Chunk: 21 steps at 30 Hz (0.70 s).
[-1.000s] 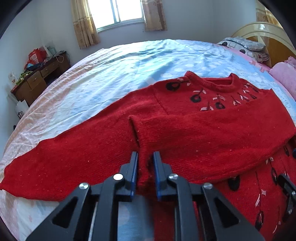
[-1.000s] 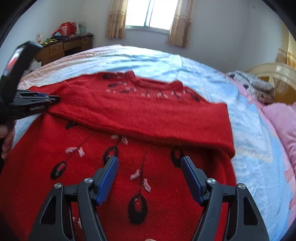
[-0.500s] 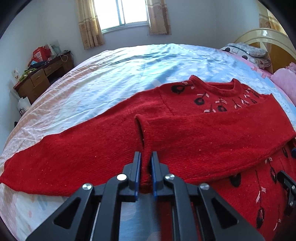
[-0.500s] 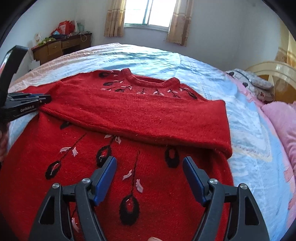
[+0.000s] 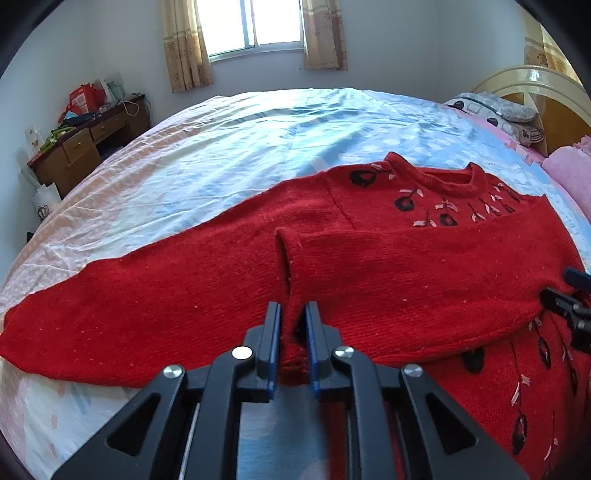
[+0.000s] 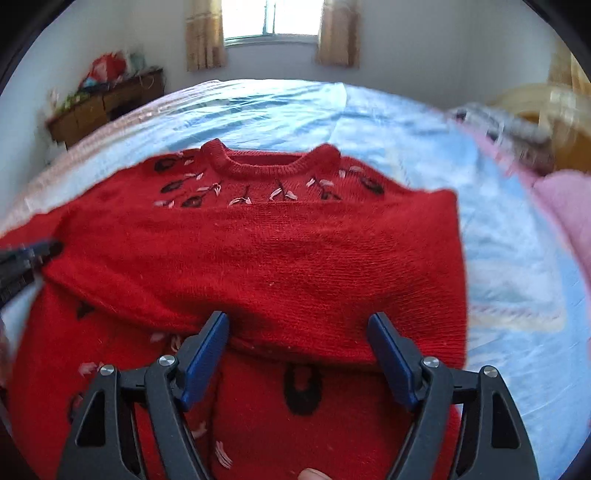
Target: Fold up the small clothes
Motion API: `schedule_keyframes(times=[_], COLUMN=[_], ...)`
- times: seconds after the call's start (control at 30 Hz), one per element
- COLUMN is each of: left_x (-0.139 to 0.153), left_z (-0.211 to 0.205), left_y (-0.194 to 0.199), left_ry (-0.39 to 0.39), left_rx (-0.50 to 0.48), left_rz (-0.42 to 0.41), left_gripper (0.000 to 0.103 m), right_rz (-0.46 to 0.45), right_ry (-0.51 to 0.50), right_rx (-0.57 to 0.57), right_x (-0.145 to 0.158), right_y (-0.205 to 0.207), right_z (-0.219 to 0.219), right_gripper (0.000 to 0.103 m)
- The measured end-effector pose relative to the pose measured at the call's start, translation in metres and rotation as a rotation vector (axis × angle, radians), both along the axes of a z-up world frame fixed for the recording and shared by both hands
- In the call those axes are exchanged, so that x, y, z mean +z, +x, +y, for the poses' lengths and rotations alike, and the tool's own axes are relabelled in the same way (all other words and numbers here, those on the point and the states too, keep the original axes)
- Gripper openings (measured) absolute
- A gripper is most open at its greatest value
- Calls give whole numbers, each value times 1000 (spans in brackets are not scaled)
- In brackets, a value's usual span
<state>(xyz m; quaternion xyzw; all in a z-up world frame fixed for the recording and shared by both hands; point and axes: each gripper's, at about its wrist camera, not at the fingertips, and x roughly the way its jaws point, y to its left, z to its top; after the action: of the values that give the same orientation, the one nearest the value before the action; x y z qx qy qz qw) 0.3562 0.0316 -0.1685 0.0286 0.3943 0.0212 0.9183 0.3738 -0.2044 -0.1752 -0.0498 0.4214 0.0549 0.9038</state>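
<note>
my left camera sits low behind its gripper [image 5: 291,347], close over the sweater [image 5: 369,277], looking down the bed [image 5: 258,147] toward the window [image 5: 255,22]. my right camera looks the same way from the sweater's hem side, over its gripper [image 6: 299,354]. both share sweater, bed, window and desk [image 5: 81,147].

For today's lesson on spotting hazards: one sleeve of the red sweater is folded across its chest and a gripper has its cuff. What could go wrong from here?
1. The left gripper jaws have just been opening with the cuff between them; moving away could drag the folded sleeve askew.
2. The right gripper, open over that sleeve's lower edge, may snag and bunch it.
</note>
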Motion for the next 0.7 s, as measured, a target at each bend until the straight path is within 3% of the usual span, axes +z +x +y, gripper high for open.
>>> schedule_keyframes(times=[0.13, 0.23, 0.47, 0.7], left_x=[5, 8, 12, 14], left_z=[-1, 1, 8, 23], left_y=[-7, -13, -23, -31], left_ry=[64, 81, 112, 126], left_rx=[35, 34, 25, 34], left_rz=[-36, -54, -75, -83], left_gripper=[57, 60, 67, 67], right_rz=[-17, -39, 28, 7], right_ry=[1, -20, 40, 60], right_rx=[63, 104, 136, 176], right_x=[13, 17, -1, -3], right_y=[-12, -14, -1, -7], right_z=[25, 48, 85, 110], right_gripper=[78, 78, 78, 78])
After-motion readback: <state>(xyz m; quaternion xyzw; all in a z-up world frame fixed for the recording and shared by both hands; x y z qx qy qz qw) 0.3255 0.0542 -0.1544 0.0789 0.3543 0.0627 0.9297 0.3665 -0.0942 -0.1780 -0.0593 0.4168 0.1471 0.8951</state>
